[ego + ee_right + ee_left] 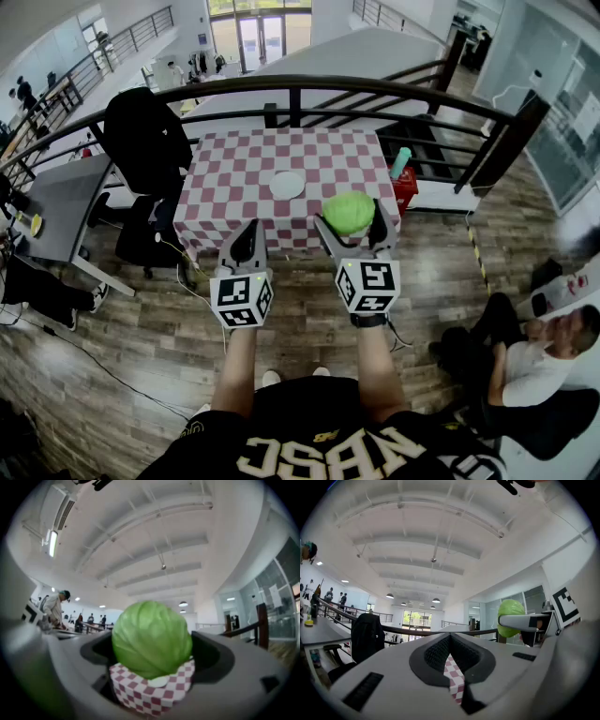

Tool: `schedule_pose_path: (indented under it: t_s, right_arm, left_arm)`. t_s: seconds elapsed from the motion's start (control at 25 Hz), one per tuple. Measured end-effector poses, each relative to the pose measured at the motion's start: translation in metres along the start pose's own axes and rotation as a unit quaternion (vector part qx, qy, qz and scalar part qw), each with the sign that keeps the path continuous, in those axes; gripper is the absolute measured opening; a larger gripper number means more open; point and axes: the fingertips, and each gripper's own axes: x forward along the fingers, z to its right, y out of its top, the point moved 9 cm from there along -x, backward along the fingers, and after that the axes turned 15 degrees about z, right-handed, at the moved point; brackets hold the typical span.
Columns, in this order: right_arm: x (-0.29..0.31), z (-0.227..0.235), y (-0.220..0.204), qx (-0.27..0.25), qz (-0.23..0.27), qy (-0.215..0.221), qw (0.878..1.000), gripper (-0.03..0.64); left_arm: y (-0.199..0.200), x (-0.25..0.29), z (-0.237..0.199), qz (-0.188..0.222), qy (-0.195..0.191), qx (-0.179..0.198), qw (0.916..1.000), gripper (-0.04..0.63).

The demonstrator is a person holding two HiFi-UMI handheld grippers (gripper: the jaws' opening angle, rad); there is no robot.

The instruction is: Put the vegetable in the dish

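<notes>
My right tongs (351, 219) clamp the cabbage (349, 208), the plate (287, 185) lying ahead and slightly left; my left tongs (250, 228) sit closed, empty.

Ahead of the jaws I see a checked worktop (234, 187) on a wood-plank floor (300, 309), with a black railing (300, 82) curving behind it. Left of the jaws stand a grey desk (61, 202) and a black-draped chair (145, 141). To their right a person (525, 361) sits. Overhead is a white beamed ceiling (431, 541), and glass doors (258, 37) far ahead let in daylight.
</notes>
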Motion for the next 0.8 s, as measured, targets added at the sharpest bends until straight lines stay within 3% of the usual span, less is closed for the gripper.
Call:
schedule_pose_path:
  t_s: [0.12, 0.52, 0.8]
  right_arm:
    - [-0.008, 0.006, 0.000, 0.004, -0.007, 0.000, 1.000, 0.526]
    - [-0.029, 0.010, 0.001, 0.047, -0.012, 0.030, 0.998, 0.526]
    - [-0.004, 0.018, -0.032, 0.047, -0.021, 0.039, 0.998, 0.526]
  left_arm:
    - [-0.002, -0.003, 0.013, -0.003, 0.006, -0.013, 0.9999, 0.018]
    - [-0.008, -0.009, 0.055, -0.019, 0.005, -0.003, 0.9998, 0.018]
    - [-0.039, 0.015, 0.038, -0.026, 0.008, -0.010, 0.9996, 0.018]
